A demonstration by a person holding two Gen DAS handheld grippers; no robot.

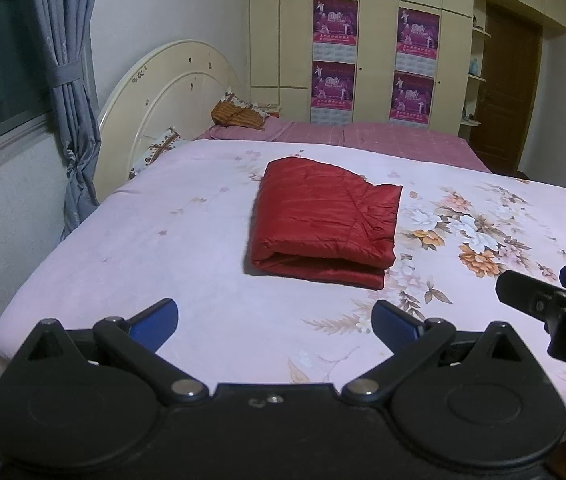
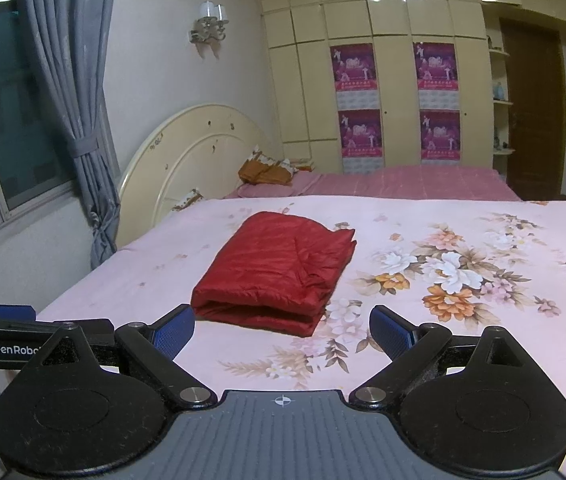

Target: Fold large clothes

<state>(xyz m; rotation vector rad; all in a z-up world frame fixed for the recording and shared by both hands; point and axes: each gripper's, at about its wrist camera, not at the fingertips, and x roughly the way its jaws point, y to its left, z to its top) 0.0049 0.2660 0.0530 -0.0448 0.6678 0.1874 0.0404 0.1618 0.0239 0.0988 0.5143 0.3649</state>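
A red quilted garment point(image 1: 323, 224) lies folded into a neat rectangle on the pink floral bed sheet point(image 1: 163, 240); it also shows in the right wrist view point(image 2: 275, 272). My left gripper point(image 1: 275, 326) is open and empty, held above the near edge of the bed, apart from the garment. My right gripper point(image 2: 283, 334) is open and empty, just short of the garment's near fold. The right gripper shows at the right edge of the left wrist view point(image 1: 555, 300). The left gripper shows at the left edge of the right wrist view point(image 2: 11, 336).
A cream headboard point(image 1: 171, 96) stands at the bed's left end with pillows point(image 1: 239, 114). A second pink bed point(image 1: 363, 136) lies behind. Wardrobes with posters point(image 1: 335, 60) line the back wall. A curtain point(image 1: 67, 80) and window are at left, a brown door point(image 1: 507, 92) at right.
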